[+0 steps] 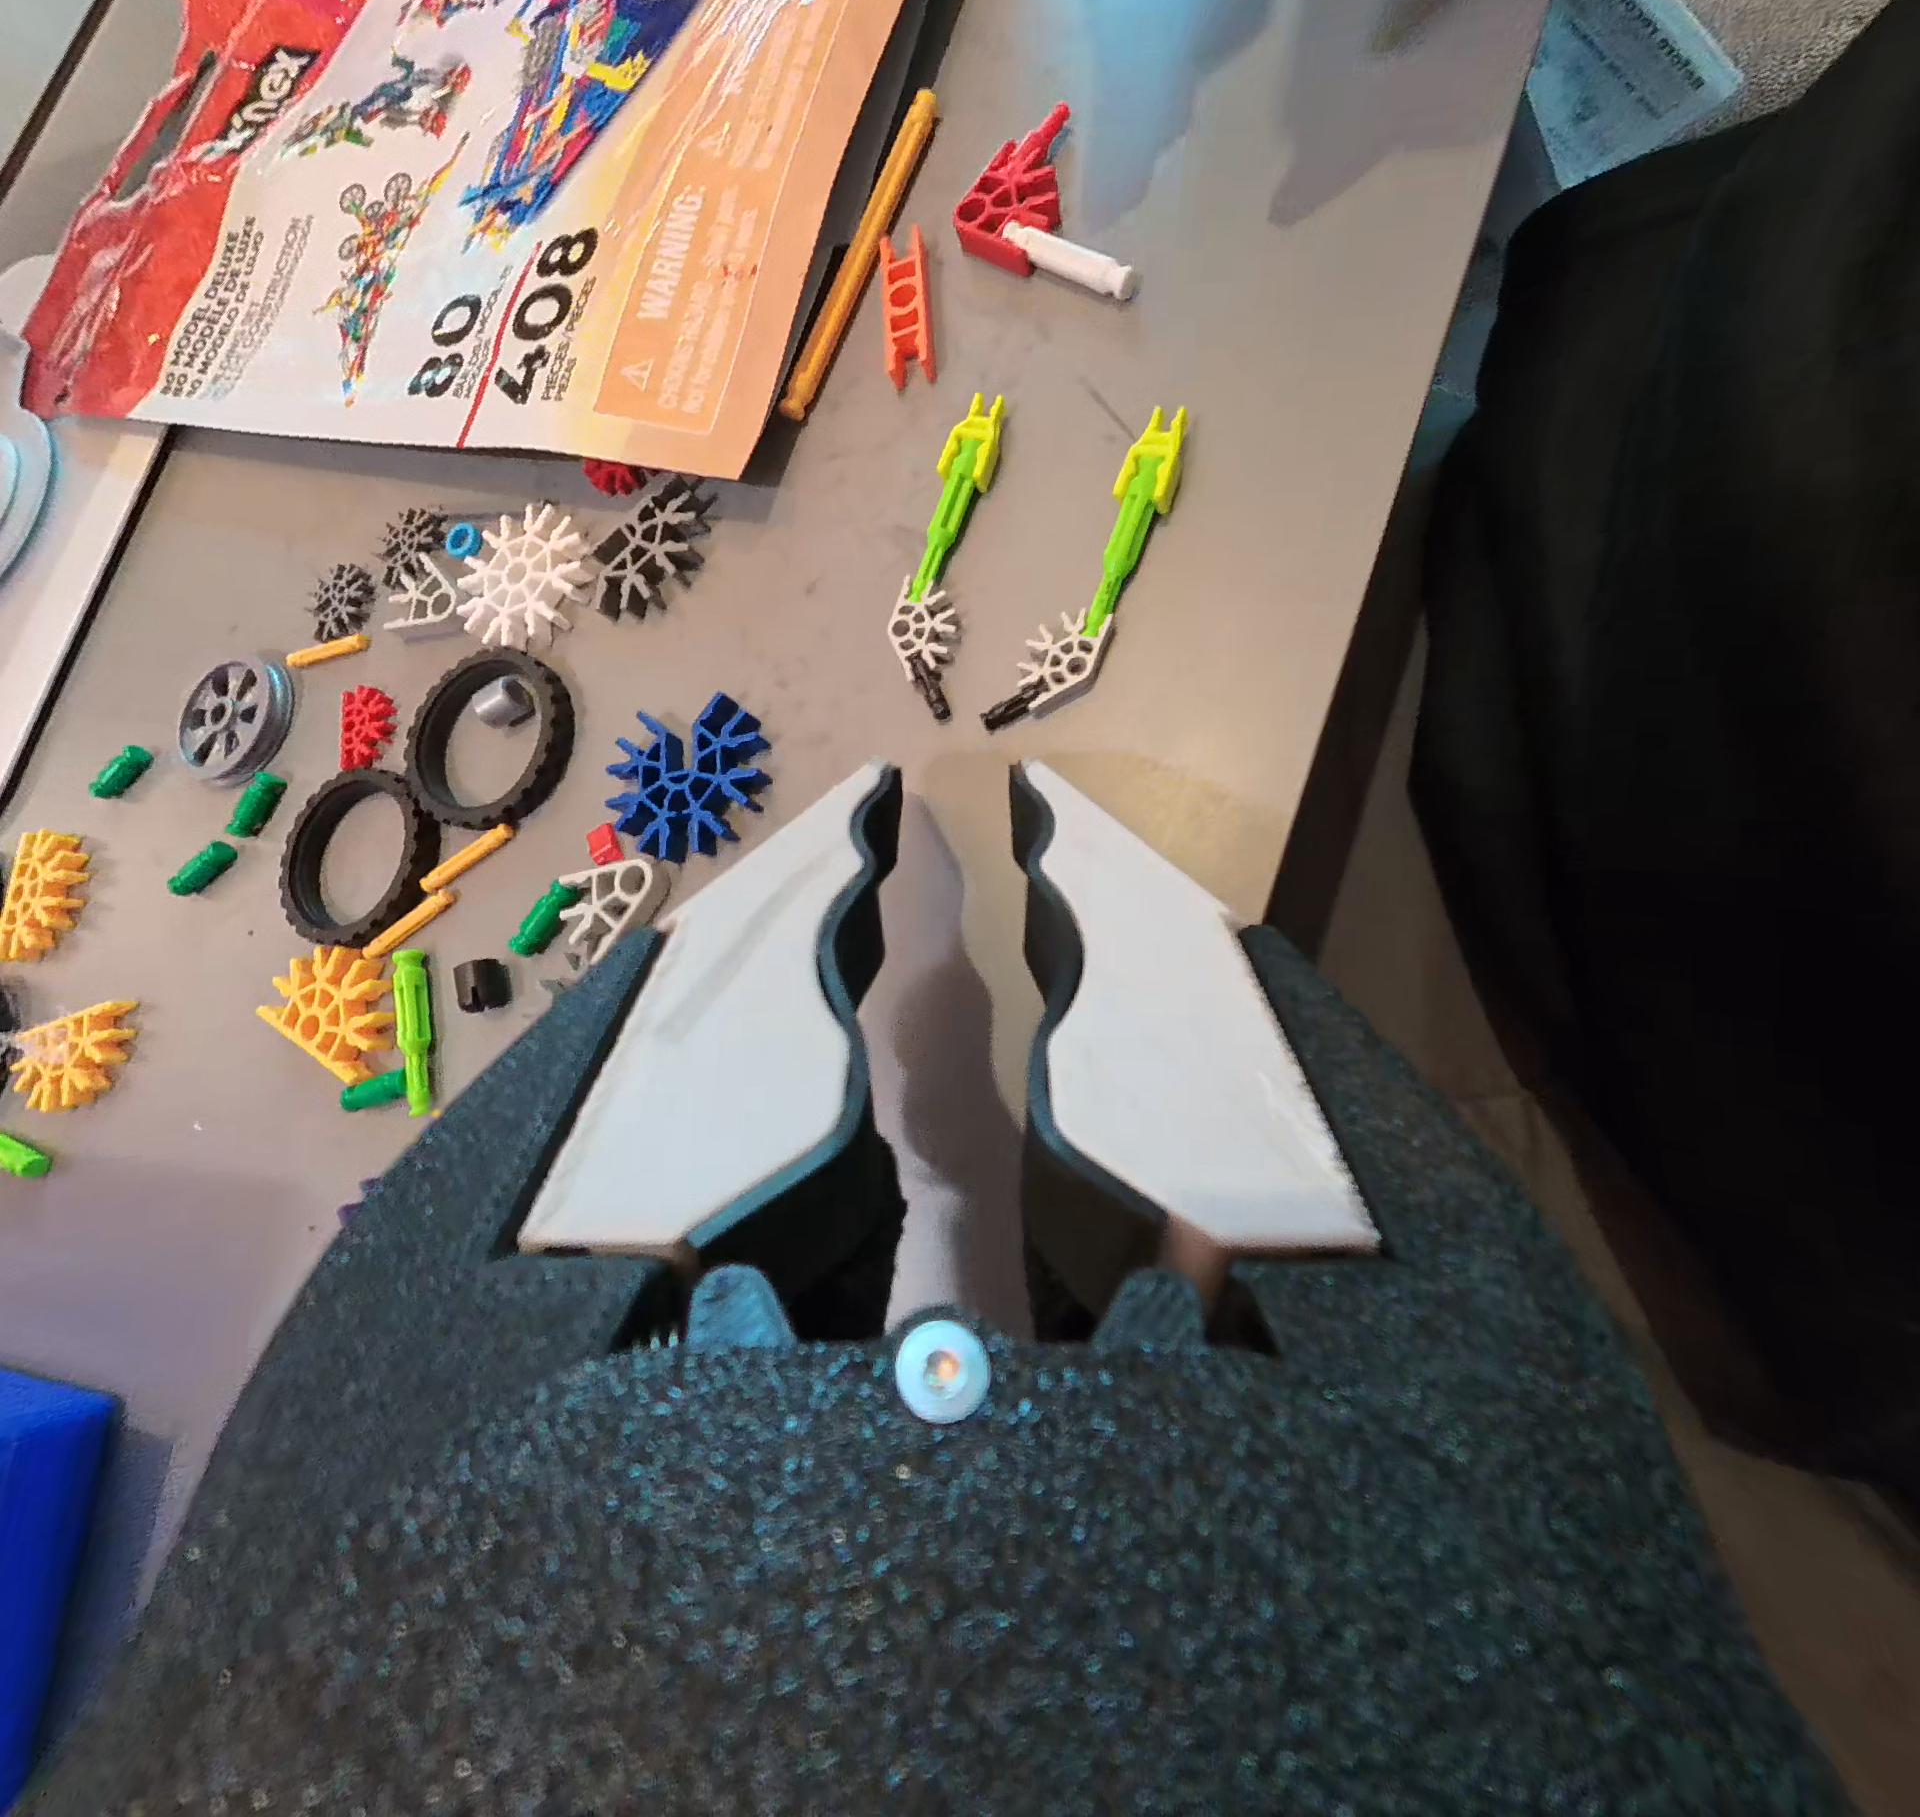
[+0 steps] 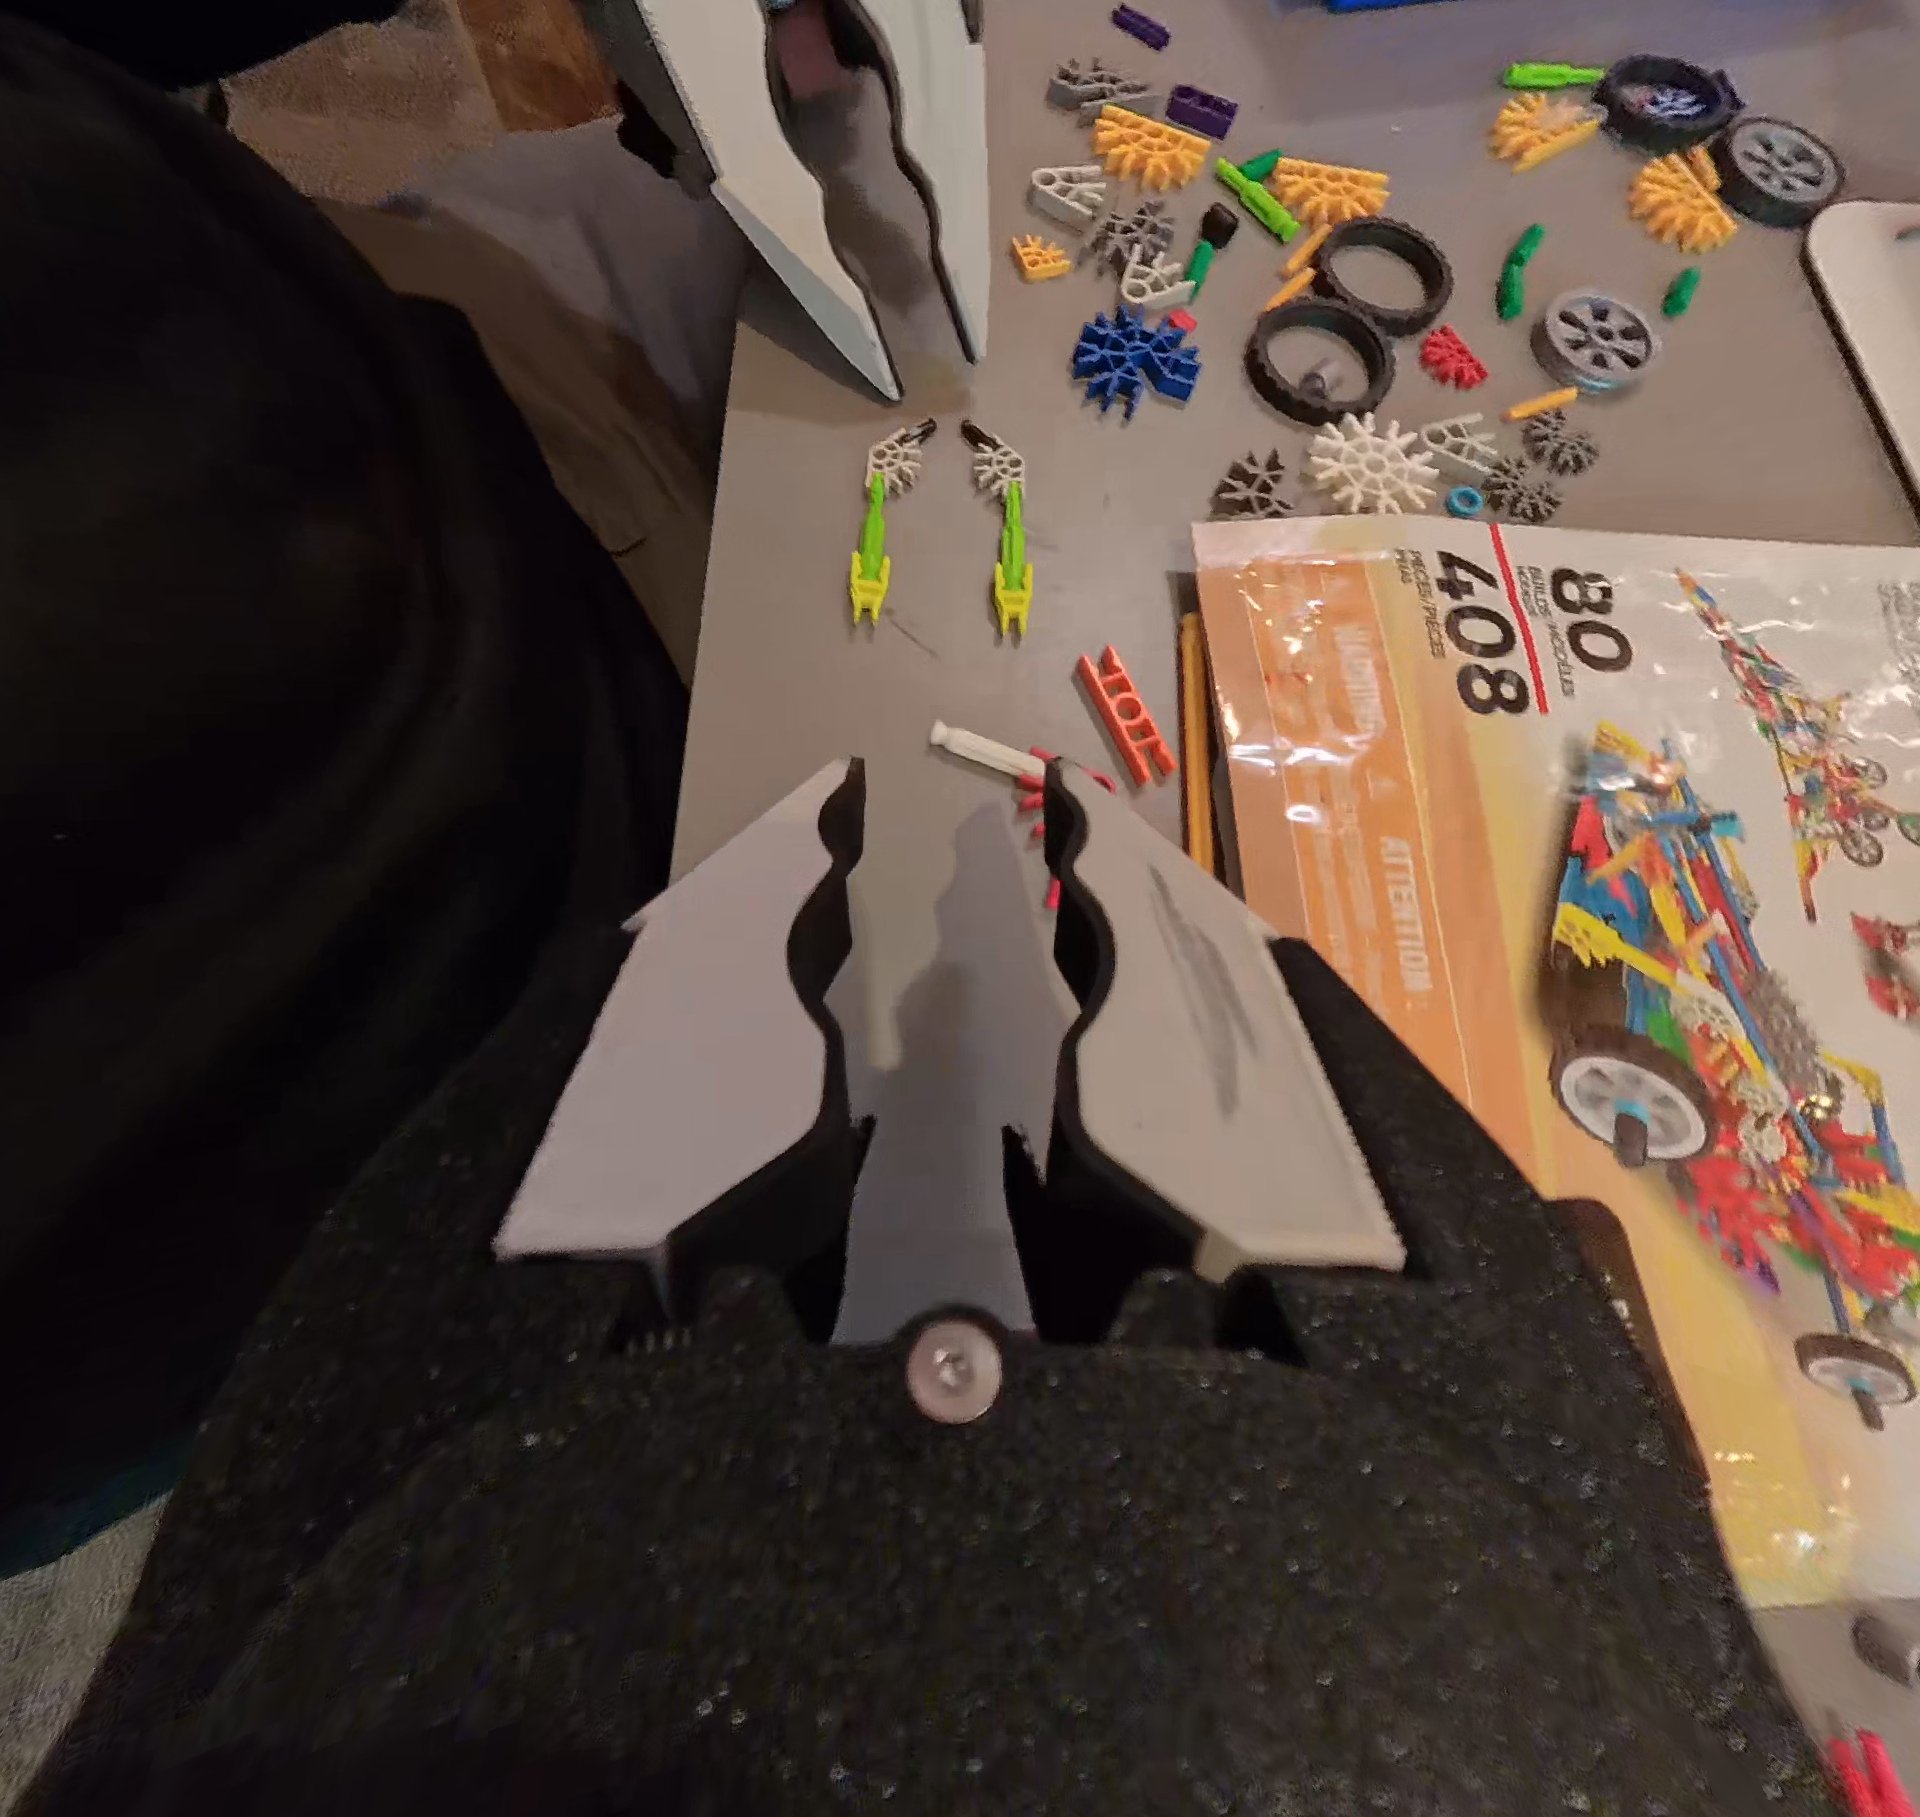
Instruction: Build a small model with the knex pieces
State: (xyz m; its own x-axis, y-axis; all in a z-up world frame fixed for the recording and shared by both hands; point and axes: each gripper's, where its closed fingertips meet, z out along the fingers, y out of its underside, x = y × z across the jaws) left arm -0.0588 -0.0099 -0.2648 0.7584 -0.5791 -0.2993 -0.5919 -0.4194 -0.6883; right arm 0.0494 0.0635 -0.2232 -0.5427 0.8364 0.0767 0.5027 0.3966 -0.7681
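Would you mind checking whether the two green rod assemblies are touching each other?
Apart. The left wrist view shows bare table between the left assembly and the right assembly along their whole length.

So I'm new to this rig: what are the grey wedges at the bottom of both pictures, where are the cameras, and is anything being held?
The wedges are fingers of two hand-held grippers; each camera sits on its gripper, looking forward along them. The left gripper is open and empty, its tips nearest the two green rod pieces and a blue connector on the grey table. The right gripper is also open, holding nothing; its tips are beside a red connector with a white rod. The right view shows the left gripper farther off too. Loose parts, tyres and a printed bag lie nearby.
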